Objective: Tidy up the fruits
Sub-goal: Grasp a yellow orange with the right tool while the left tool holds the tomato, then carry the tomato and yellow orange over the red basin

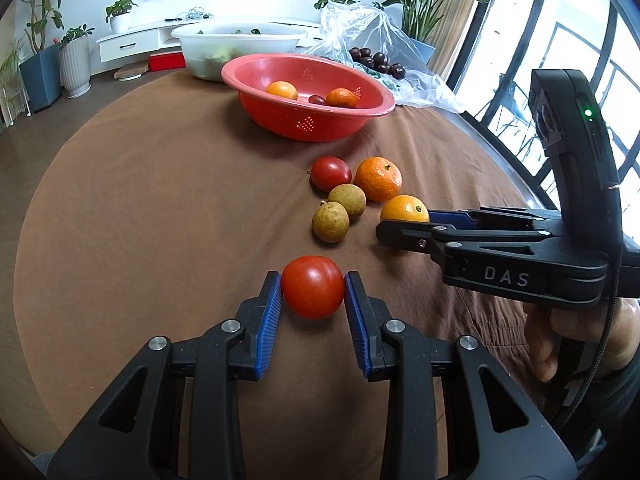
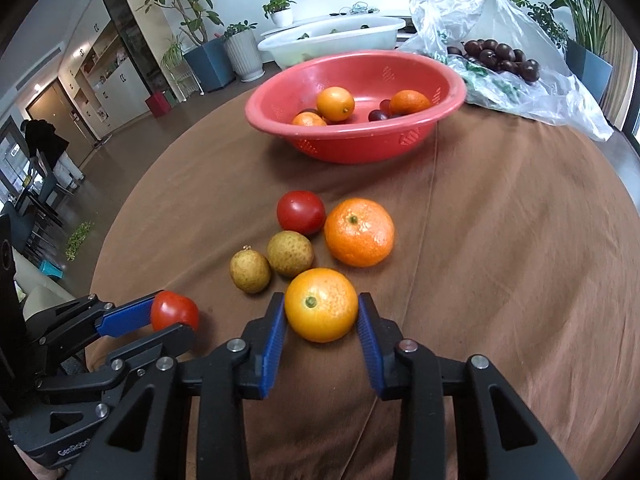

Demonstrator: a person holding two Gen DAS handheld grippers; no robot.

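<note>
The left gripper (image 1: 313, 289) grasps a tomato (image 1: 313, 286) between its blue pads, low on the brown cloth (image 1: 160, 220). Just to the right, the right gripper (image 2: 321, 312) has its pads pressed on both sides of a small orange (image 2: 321, 305) that sits on the cloth. Behind them lie two longans (image 2: 272, 262), a second tomato (image 2: 301, 212) and a mandarin (image 2: 359, 232), close together. Further back stands the red basket (image 2: 360, 148) with several fruits inside, and behind it a white tub (image 2: 332, 40) and a plastic bag (image 2: 520, 92)

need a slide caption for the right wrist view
Right gripper closed on a small yellow-orange citrus fruit on the brown tablecloth, red plastic colander bowl beyond.
</note>
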